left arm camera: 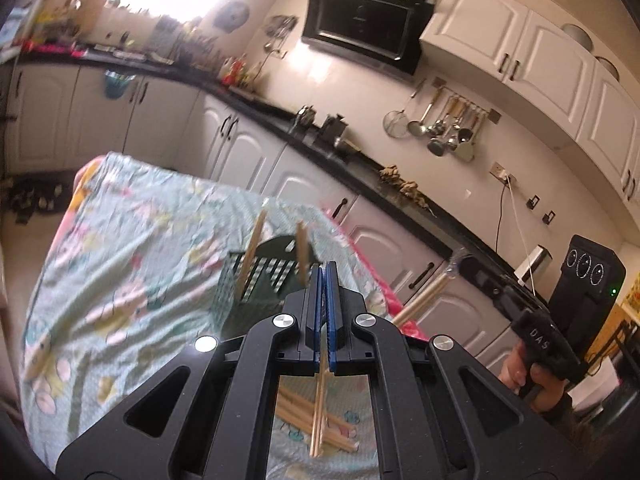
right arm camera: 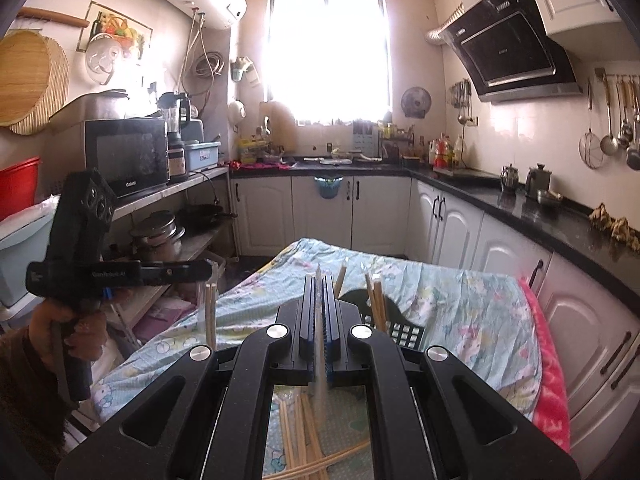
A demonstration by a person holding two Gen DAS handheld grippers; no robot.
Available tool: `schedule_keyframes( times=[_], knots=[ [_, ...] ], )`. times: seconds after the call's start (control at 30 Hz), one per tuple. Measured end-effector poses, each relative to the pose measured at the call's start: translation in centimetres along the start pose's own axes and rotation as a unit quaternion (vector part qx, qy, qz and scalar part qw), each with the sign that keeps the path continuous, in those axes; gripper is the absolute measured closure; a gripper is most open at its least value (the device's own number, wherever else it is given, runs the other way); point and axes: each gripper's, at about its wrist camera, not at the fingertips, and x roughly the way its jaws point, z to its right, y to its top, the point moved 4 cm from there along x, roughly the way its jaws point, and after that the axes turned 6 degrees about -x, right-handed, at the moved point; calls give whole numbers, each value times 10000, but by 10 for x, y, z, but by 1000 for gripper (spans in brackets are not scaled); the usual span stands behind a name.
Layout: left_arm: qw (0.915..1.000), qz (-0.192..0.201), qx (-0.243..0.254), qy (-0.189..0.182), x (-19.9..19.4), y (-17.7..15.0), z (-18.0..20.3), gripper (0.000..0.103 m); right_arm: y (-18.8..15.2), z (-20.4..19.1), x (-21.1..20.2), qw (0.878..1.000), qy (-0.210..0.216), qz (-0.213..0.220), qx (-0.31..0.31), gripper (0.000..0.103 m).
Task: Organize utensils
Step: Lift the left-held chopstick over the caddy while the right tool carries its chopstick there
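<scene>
The table (right arm camera: 460,312) stands in the middle of a narrow kitchen, draped in a pale floral cloth (left arm camera: 132,240). Its far edge falls toward bare floor in front of the white cabinets (right arm camera: 320,212) under the window; its right edge, hung with a pink blanket (right arm camera: 548,364), runs close along the cabinets under the black counter (right arm camera: 560,220). On the left, a shelf unit (right arm camera: 168,192) with a microwave and pans sits near the table's side.

The left gripper (left arm camera: 323,276) has its blue pads pressed together on a chopstick (left arm camera: 319,408), which runs down out of the jaws below them. In the right wrist view this gripper (right arm camera: 210,270) hangs left of the table edge, with pale sticks hanging from it.

The right gripper (right arm camera: 318,292) is closed on a pale stick (right arm camera: 319,384), blurred, so whether it is one chopstick or a pair is hard to say. In the left wrist view the same gripper (left arm camera: 456,268) is off to the right, a stick slanting down from it.

A dark green basket (left arm camera: 256,280) sits on the cloth just ahead of both grippers, with chopsticks (right arm camera: 376,300) leaning upright in it. A loose pile (right arm camera: 304,440) of chopsticks lies on the cloth beneath the grippers.

Ladles and strainers hang on the right wall beneath a black range hood (right arm camera: 512,40).
</scene>
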Motion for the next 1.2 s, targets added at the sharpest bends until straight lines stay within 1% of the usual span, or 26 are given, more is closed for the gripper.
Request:
schedule_keyframes(
  times=[0.13,0.4,0.6,0.8,0.93,1.03,1.2],
  knots=[
    [9997,113,187,-69,-2,15,17,103,12,5,-4,9999,-70,111,-68,99],
    [9970,432,567,-289,-7,57,54,103,43,13,-13,9988,-153,404,-248,99],
    [9944,611,809,-292,-4,86,74,103,66,22,-14,9972,-252,595,-367,100],
    [9947,709,737,-69,13,110,68,103,82,43,-3,9967,-401,609,-343,101],
    [9950,722,684,59,29,122,58,103,89,60,9,9962,-595,563,-312,101],
    [9949,734,685,104,41,126,54,103,92,71,19,9956,-726,518,-290,101],
    [9947,720,703,204,64,123,47,103,88,85,39,9963,-742,397,-191,101]
  ],
)
